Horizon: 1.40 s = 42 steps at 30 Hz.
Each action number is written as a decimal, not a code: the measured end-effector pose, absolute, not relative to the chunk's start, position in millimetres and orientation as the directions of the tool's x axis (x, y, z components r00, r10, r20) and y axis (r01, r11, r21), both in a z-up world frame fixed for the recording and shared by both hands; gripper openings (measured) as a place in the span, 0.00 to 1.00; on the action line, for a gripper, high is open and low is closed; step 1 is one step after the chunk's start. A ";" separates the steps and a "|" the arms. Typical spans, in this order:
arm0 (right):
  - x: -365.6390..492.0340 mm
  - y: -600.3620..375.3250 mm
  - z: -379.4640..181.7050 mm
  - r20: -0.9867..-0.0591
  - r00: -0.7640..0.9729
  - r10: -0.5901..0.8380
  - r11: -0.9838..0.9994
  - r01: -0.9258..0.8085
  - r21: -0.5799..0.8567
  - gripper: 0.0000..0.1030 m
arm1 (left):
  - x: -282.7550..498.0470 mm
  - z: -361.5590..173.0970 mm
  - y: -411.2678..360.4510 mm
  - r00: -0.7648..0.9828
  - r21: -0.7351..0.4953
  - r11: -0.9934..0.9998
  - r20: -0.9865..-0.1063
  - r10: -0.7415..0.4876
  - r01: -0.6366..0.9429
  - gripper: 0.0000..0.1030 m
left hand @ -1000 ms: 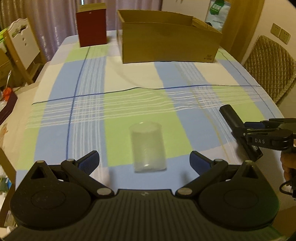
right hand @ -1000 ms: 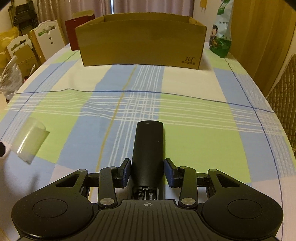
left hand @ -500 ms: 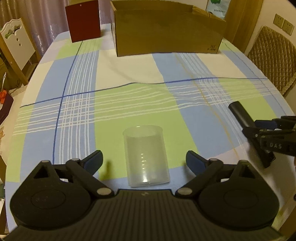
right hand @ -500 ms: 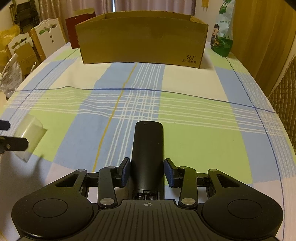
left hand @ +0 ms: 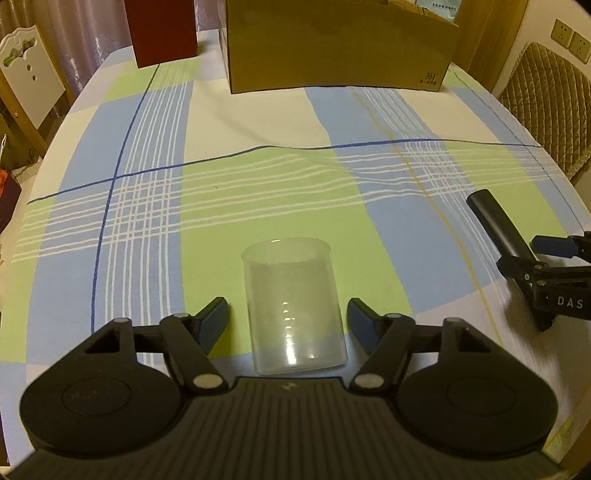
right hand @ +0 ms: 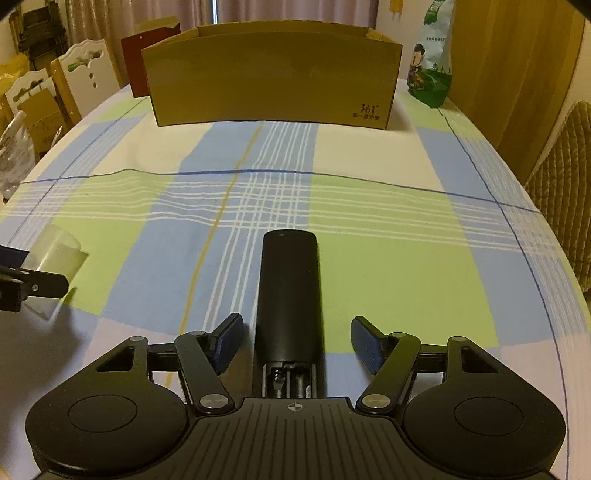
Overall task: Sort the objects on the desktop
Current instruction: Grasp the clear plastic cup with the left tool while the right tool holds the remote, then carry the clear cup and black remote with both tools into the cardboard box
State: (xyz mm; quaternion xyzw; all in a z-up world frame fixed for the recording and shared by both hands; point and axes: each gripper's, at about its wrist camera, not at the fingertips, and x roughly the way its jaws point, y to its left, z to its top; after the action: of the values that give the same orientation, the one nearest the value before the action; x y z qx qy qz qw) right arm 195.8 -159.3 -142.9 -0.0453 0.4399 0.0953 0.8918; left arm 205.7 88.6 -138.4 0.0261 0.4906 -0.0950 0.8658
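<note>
The left gripper [left hand: 288,319] is spread wide, its blue pads flanking a clear plastic cup [left hand: 293,304] without touching it. The cup stands upright on the tablecloth [left hand: 258,192], on a green square at the near edge of the table. The right gripper [right hand: 295,341] is likewise apart — a black remote control [right hand: 290,295] lies between its pads with a gap showing on each side, its open battery bay toward the camera. Seen from the left wrist, the remote's far end points up and away beside the right gripper's fingers.

The cloth is a plaid of blue, green and cream squares crossed by thin white and dark-blue lines, with a slight ridge running across its middle. Nothing stands between the grippers and the far side.

At the far edge sits an open cardboard box [right hand: 271,74] — its inside is hidden from both views. A dark red box [left hand: 164,31] stands just left of it, a green snack bag [right hand: 430,70] to its right. White chairs [right hand: 88,77] line the left side, a quilted chair [left hand: 550,107] the right; curtains hang behind.
</note>
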 end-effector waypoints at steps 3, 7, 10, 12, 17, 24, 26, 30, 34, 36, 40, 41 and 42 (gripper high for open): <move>194.6 -159.2 -142.0 -0.793 0.595 0.134 0.978 -0.209 0.008 0.58 | 205.9 -138.6 87.9 0.504 -0.044 0.980 -0.853 -0.138 0.194 0.61; 193.5 -157.5 -140.5 -0.789 0.599 0.136 0.976 -0.218 0.003 0.37 | 205.9 -138.5 87.7 0.507 -0.036 0.979 -0.852 -0.135 0.199 0.52; 192.8 -157.7 -140.6 -0.788 0.601 0.137 0.976 -0.220 0.003 0.36 | 204.9 -138.2 86.6 0.510 -0.024 0.978 -0.851 -0.128 0.205 0.46; 192.6 -158.4 -140.4 -0.787 0.600 0.140 0.975 -0.223 0.004 0.36 | 204.3 -138.0 86.0 0.509 -0.023 0.978 -0.851 -0.128 0.207 0.45; 192.0 -160.3 -139.1 -0.791 0.592 0.154 0.971 -0.237 0.011 0.36 | 200.2 -135.9 86.3 0.513 -0.022 0.977 -0.849 -0.129 0.211 0.45; 188.3 -158.3 -133.1 -0.787 0.593 0.170 0.967 -0.255 0.016 0.36 | 196.2 -127.5 88.1 0.530 -0.027 0.977 -0.837 -0.138 0.212 0.45; 187.8 -157.1 -129.5 -0.782 0.599 0.175 0.965 -0.260 0.016 0.36 | 195.7 -124.9 87.8 0.535 -0.032 0.977 -0.833 -0.142 0.210 0.45; 187.9 -155.9 -123.0 -0.772 0.609 0.181 0.963 -0.268 0.014 0.36 | 194.8 -119.9 86.7 0.544 -0.037 0.977 -0.826 -0.148 0.210 0.45; 188.5 -155.1 -117.1 -0.763 0.619 0.186 0.961 -0.275 0.011 0.36 | 194.3 -115.9 85.6 0.550 -0.039 0.977 -0.821 -0.151 0.209 0.45; 188.8 -154.7 -114.1 -0.759 0.624 0.188 0.960 -0.278 0.009 0.36 | 193.8 -113.7 85.3 0.554 -0.039 0.977 -0.819 -0.151 0.210 0.45; 189.3 -153.9 -108.1 -0.750 0.633 0.193 0.958 -0.285 0.006 0.36 | 192.5 -109.1 85.5 0.562 -0.036 0.977 -0.813 -0.151 0.210 0.45; 189.5 -153.7 -106.6 -0.748 0.635 0.194 0.958 -0.287 0.005 0.36 | 192.5 -107.6 85.5 0.565 -0.036 0.977 -0.811 -0.151 0.209 0.45; 189.7 -153.9 -105.1 -0.746 0.637 0.195 0.958 -0.288 0.004 0.36 | 192.4 -106.1 85.6 0.567 -0.037 0.977 -0.810 -0.151 0.208 0.45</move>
State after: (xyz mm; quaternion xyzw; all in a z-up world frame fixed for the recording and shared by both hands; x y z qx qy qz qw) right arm 189.7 -153.9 -105.1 -0.0575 0.4043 0.1337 0.9030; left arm 192.4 85.6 -106.1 0.0313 0.4542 -0.1015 0.8845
